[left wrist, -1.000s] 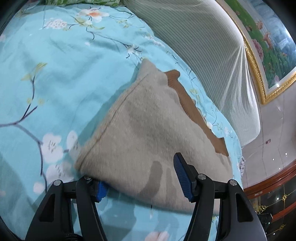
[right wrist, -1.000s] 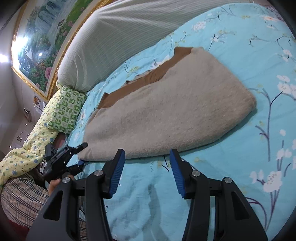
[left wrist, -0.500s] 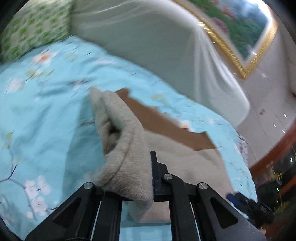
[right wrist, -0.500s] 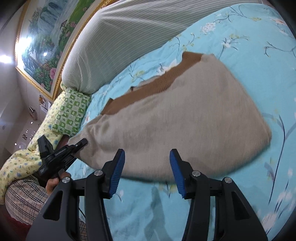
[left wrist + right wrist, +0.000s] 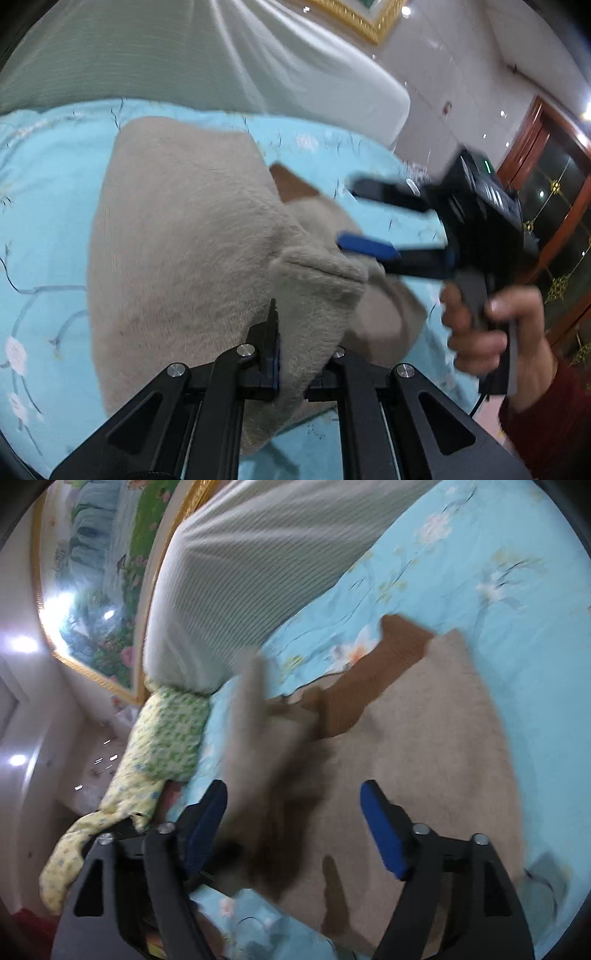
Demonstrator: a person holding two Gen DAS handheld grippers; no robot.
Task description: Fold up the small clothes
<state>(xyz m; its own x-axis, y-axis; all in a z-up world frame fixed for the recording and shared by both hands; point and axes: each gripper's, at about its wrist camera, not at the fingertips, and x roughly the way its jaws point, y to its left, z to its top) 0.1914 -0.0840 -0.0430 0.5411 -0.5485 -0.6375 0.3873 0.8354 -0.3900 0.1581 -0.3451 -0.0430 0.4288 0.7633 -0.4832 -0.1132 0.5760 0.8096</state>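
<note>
Beige knit sweater (image 5: 177,258) lies on the floral blue bed (image 5: 48,206). The left gripper (image 5: 291,354) has its jaws clamped on a lifted edge, apparently to carry the fold across. The right gripper (image 5: 291,823), jaws opening and empty, hovers above the sweater's near part.

Bedroom: floral bedsheet (image 5: 480,554), pillow (image 5: 166,734), framed painting (image 5: 96,590).

left wrist: close, down its jaws; right wrist: same | shared: sweater (image 5: 177,236), bedspread (image 5: 480,554)
</note>
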